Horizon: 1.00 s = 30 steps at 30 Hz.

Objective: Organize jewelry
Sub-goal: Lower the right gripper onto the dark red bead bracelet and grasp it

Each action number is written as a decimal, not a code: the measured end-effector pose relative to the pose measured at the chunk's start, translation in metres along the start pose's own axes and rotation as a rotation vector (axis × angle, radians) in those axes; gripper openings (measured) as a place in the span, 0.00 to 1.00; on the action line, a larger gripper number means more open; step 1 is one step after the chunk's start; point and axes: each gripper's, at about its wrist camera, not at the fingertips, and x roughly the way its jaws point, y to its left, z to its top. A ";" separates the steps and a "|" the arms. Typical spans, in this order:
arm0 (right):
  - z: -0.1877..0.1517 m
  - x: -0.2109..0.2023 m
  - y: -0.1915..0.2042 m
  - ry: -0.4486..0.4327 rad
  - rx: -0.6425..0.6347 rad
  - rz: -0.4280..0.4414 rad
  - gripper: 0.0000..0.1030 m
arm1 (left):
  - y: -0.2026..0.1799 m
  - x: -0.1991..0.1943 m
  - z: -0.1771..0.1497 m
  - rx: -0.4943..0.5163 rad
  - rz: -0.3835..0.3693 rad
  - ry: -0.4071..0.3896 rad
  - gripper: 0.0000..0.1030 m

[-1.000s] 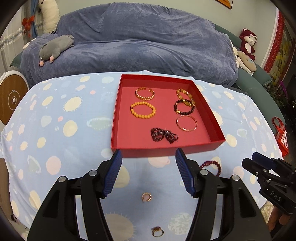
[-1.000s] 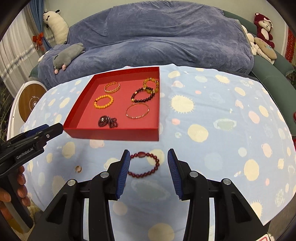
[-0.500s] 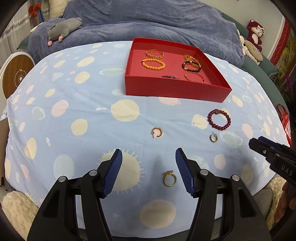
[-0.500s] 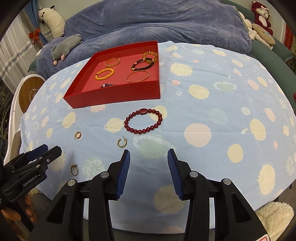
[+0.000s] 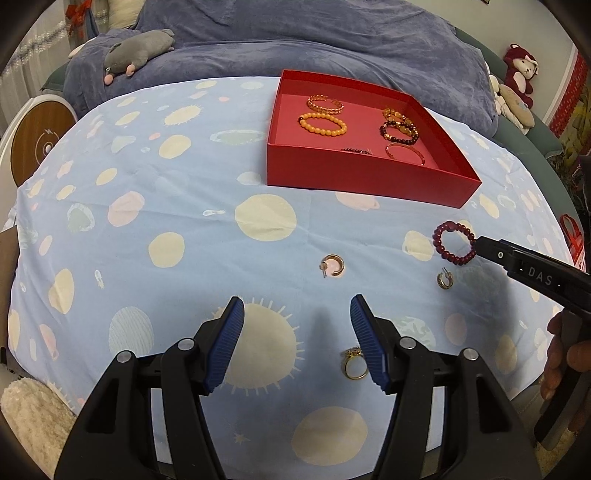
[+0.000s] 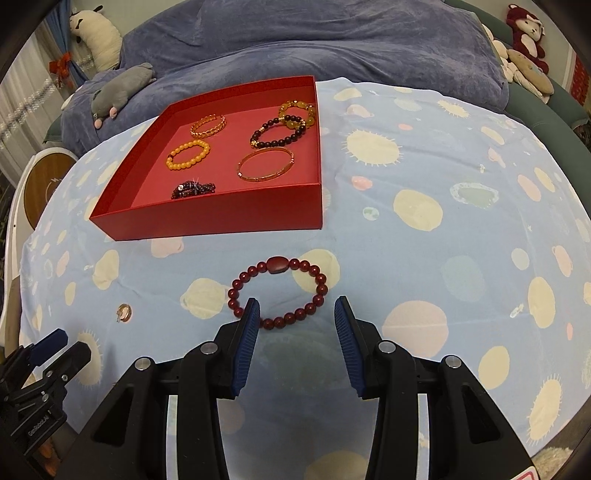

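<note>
A dark red bead bracelet lies flat on the spotted blue cloth, just in front of the red tray. My right gripper hangs open low over it, with the bracelet's near arc between the fingertips and no pad pressing on it. My left gripper is open and empty above the cloth. A gold ring lies beside its right finger, and a gold hoop earring lies ahead of it. A second hoop earring sits near the bracelet. Several bracelets lie in the tray.
The cloth-covered table is round, and its near edge falls away below both grippers. A blue-covered sofa with a grey plush toy stands behind it. Stuffed toys sit at the back right. A round wooden disc stands at the left.
My left gripper has drawn back from the tray and sunk, bringing the ring and earrings into view. My right gripper has dropped over the dark red bracelet. Neither opening has changed.
</note>
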 end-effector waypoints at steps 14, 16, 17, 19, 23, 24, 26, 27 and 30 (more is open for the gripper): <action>0.008 0.030 -0.002 0.046 -0.025 -0.025 0.18 | 0.008 0.009 0.002 -0.028 -0.001 0.017 0.55; 0.004 0.028 0.000 0.042 -0.049 -0.034 0.15 | 0.010 0.008 0.002 -0.032 -0.001 0.016 0.55; 0.002 0.026 0.002 0.045 -0.058 -0.036 0.11 | 0.010 0.008 0.002 -0.031 0.002 0.016 0.55; -0.004 0.023 0.002 0.050 -0.070 -0.043 0.07 | 0.010 0.007 0.002 -0.032 0.001 0.016 0.55; -0.025 0.010 -0.005 0.066 -0.029 -0.042 0.07 | 0.008 0.004 -0.002 -0.019 -0.014 0.015 0.55; -0.031 0.006 -0.007 0.073 -0.018 -0.041 0.07 | 0.006 0.002 -0.004 -0.010 -0.022 0.014 0.55; -0.044 -0.002 -0.009 0.087 -0.008 -0.041 0.07 | 0.002 -0.001 -0.009 0.008 -0.038 0.014 0.55; -0.050 -0.006 -0.009 0.092 -0.010 -0.042 0.07 | -0.001 -0.003 -0.012 0.018 -0.046 0.016 0.55; -0.069 -0.017 -0.011 0.107 0.003 -0.032 0.07 | -0.008 -0.006 -0.021 0.034 -0.067 0.028 0.55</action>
